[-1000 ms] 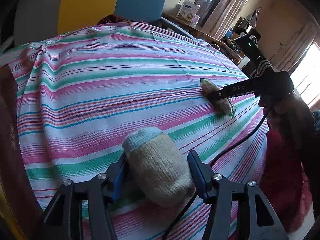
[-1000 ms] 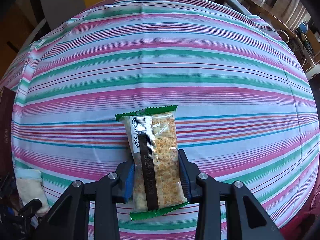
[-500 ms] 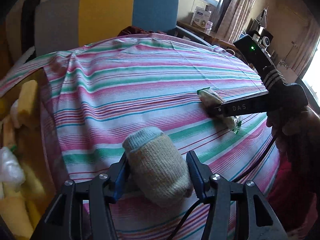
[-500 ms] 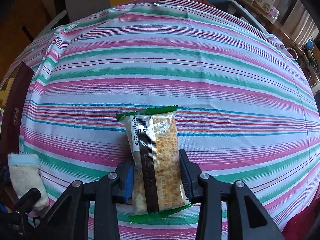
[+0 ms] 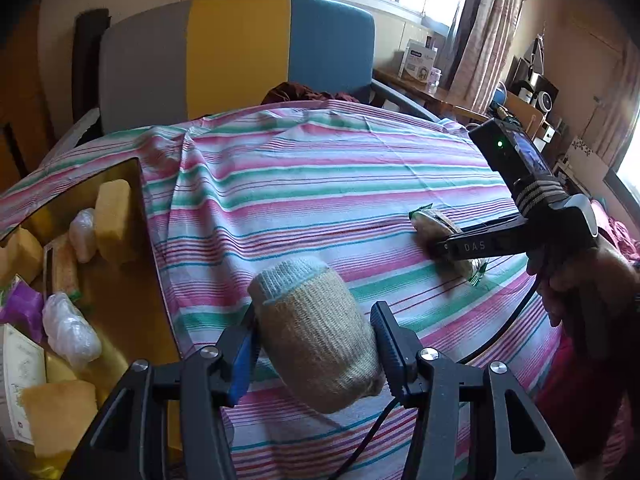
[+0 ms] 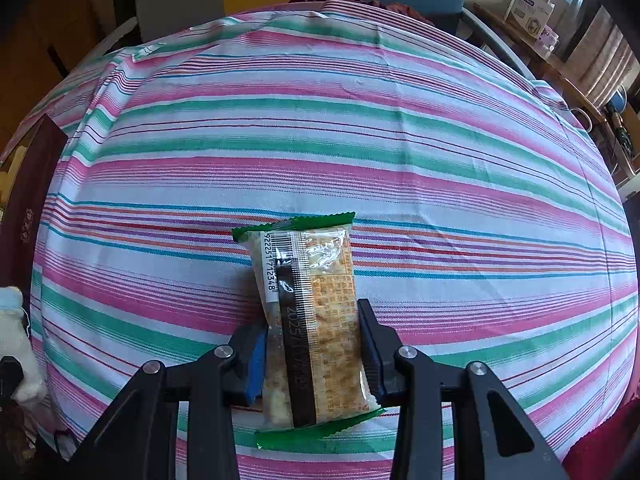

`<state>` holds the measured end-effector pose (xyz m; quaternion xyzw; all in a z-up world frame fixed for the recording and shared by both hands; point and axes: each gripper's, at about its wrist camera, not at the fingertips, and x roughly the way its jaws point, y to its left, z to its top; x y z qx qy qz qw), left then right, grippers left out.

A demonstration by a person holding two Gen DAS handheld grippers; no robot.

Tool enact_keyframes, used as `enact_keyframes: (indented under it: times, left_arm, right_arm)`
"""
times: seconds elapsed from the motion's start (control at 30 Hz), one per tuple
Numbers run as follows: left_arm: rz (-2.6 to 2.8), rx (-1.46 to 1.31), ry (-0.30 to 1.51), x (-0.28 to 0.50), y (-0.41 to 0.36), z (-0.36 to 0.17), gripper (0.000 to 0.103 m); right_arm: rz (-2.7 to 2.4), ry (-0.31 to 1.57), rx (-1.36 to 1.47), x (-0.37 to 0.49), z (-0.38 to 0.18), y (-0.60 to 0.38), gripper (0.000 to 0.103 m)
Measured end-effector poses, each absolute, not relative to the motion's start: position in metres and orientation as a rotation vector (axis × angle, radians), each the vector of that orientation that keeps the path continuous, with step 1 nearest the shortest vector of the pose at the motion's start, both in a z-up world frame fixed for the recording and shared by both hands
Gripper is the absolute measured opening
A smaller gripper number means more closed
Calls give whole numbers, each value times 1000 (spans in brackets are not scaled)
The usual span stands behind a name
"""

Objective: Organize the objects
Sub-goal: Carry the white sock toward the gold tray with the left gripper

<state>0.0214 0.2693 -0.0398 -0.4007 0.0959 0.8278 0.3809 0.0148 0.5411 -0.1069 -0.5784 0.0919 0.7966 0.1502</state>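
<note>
A pink, green and white striped tablecloth (image 5: 320, 184) covers the table, and beyond it stands a grey, yellow and blue panelled chair back (image 5: 240, 52). At the cloth's left edge sits a gold-lined open box (image 5: 132, 304) holding yellow sponge blocks and clear-wrapped packets. The left gripper (image 5: 314, 340) angles downward above the cloth near the box, its jaws clamped on a rolled beige knitted sock with a pale blue cuff (image 5: 312, 328), which is lifted clear of the cloth. The right gripper (image 6: 312, 344) points steeply down, gripped at its handle by the person's hand (image 5: 580, 280), jaws clenched around a clear cracker packet with green sealed ends (image 6: 310, 312) that lies lengthwise against the striped cloth.
</note>
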Motion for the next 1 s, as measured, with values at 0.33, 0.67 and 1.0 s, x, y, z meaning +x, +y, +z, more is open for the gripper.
enact_keyframes:
  times: [0.33,0.67,1.0]
  left_arm:
    - [2163,-992,203,19,252,-24,54]
    - [2226,-988,158,11,223,-12,54]
    - [2364,-1060,43,-22,144,-10,54]
  right_arm:
    - [2294,271,-1660,16,-106,546,40]
    - [2296,253,-1658,20,-105,543,40]
    - [2297,223,-1657,20,-103,540,40]
